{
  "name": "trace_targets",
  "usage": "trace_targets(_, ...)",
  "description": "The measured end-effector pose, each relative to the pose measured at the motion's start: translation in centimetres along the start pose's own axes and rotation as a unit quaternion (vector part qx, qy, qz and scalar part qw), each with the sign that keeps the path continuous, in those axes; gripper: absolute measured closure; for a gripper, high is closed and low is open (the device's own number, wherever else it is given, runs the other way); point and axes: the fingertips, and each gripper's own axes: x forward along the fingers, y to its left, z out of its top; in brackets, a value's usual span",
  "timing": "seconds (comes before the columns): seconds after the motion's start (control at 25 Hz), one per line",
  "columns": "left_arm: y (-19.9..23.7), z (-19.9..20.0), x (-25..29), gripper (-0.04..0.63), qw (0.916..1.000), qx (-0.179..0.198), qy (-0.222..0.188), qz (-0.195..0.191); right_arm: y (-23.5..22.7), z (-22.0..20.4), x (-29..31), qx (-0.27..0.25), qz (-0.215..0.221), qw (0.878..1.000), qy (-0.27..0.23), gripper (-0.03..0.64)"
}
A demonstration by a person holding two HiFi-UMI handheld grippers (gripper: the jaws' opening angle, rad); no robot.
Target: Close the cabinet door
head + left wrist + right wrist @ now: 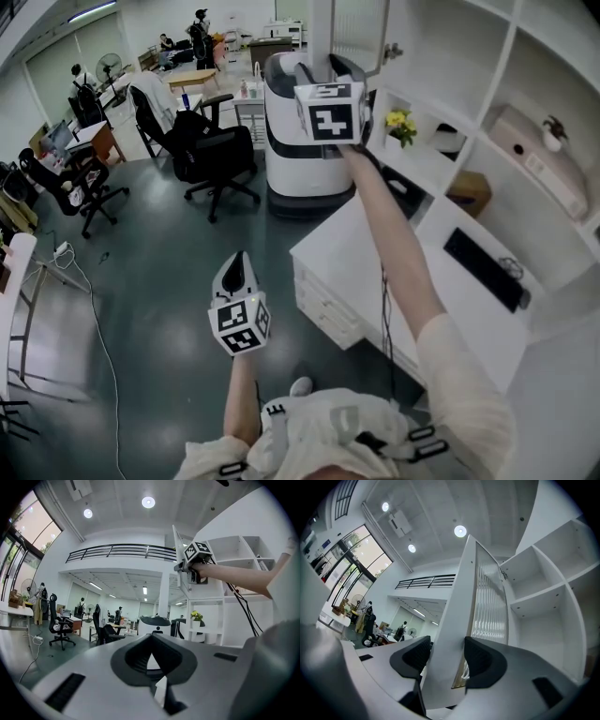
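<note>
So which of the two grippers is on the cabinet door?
The right gripper: raised at the shelf unit, its jaws clamp the ribbed-glass cabinet door by its edge. The left gripper hangs low over the floor, shut and empty.

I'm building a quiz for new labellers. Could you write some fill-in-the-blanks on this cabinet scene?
1. The right gripper has the edge of the cabinet ____ between its jaws.
2. The left gripper has its jaws ____, with nothing between them.
3. The flowers are ____.

Missing words: door; shut; yellow.
</note>
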Motion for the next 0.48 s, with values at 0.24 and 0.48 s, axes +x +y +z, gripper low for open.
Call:
trace_targets(0.24,-2.5,0.2,0.6,0.591,0.9997,0.004,-0.002,-0.024,-1.1,0.3,-2.3,-0.015,0.018,1.000,-0.012,0.395)
trace_targets(0.48,-5.9,0.0,1.6,0.591,0.9983,0.009,0.003,-0.058,-2.5,0.4,-4.4,-0.053,0.016,0.998,-0.019,0.403)
